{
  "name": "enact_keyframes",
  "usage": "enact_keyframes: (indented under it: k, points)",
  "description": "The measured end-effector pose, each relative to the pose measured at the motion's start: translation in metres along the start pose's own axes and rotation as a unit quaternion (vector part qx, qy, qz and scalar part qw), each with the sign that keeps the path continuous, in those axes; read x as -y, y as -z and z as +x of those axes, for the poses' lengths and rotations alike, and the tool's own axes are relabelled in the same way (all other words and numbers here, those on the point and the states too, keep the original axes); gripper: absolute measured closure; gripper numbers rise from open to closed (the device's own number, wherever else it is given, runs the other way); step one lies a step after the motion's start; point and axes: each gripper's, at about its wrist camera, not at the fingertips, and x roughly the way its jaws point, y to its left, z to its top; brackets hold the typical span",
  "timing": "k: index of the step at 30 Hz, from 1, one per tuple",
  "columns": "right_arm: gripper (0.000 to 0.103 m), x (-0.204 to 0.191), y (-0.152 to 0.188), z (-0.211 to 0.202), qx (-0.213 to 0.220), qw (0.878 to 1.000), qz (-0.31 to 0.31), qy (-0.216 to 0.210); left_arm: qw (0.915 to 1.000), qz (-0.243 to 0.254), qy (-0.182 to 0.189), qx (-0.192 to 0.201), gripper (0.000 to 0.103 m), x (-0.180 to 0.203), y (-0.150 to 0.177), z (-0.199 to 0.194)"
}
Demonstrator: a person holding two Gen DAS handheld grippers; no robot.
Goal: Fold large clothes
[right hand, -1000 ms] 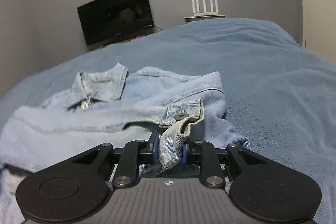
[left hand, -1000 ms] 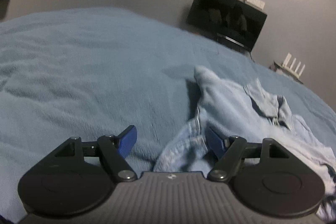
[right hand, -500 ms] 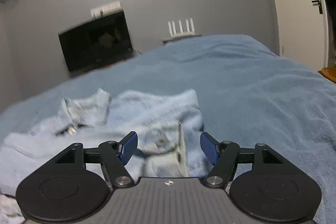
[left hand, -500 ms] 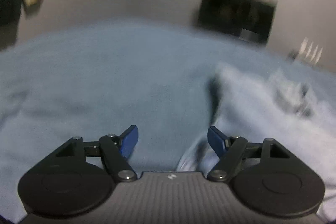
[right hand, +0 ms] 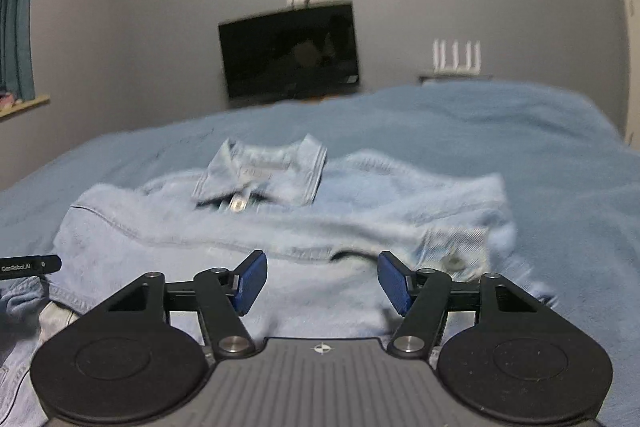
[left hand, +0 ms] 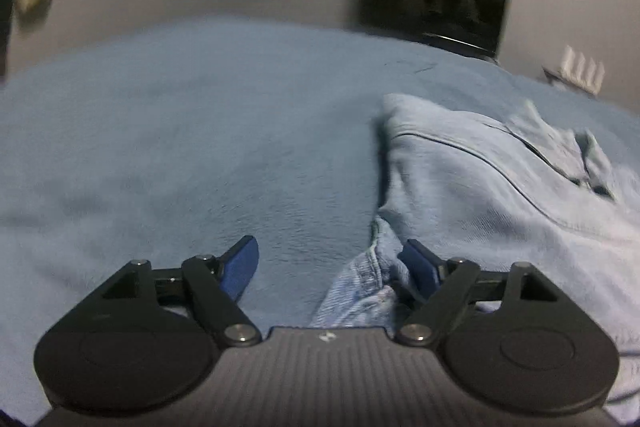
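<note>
A light denim jacket (right hand: 280, 227) lies spread on the blue blanket (right hand: 520, 155), filling the middle of the right wrist view and the right half of the left wrist view. The right gripper (right hand: 319, 281) hangs over its lower centre, fingers wide apart and holding nothing. The left gripper (left hand: 331, 267) is likewise spread wide, a bunched jacket edge lying loose against its right finger.

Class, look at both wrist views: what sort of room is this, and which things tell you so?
Most likely a bedroom. A wide bed under a blue blanket fills both views, a dark television stands against the grey wall, and a denim jacket lies spread on the bed.
</note>
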Motion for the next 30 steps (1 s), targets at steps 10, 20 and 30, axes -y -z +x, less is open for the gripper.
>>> enact_keyframes:
  k: [10, 20, 30]
  points:
    - [0.065, 0.011, 0.007, 0.024, -0.056, 0.997, -0.004, 0.049, 0.9993, 0.023, -0.028, 0.005, 0.022, 0.010, 0.000, 0.001]
    - [0.060, 0.023, -0.008, 0.025, 0.012, 0.998, -0.012, 0.066, 0.9994, 0.021, -0.027, 0.007, 0.021, 0.009, 0.002, 0.009]
    - [0.027, 0.053, 0.009, 0.042, -0.029, 0.995, 0.053, 0.077, 0.9988, 0.029, -0.033, 0.019, 0.018, 0.011, 0.005, 0.006]
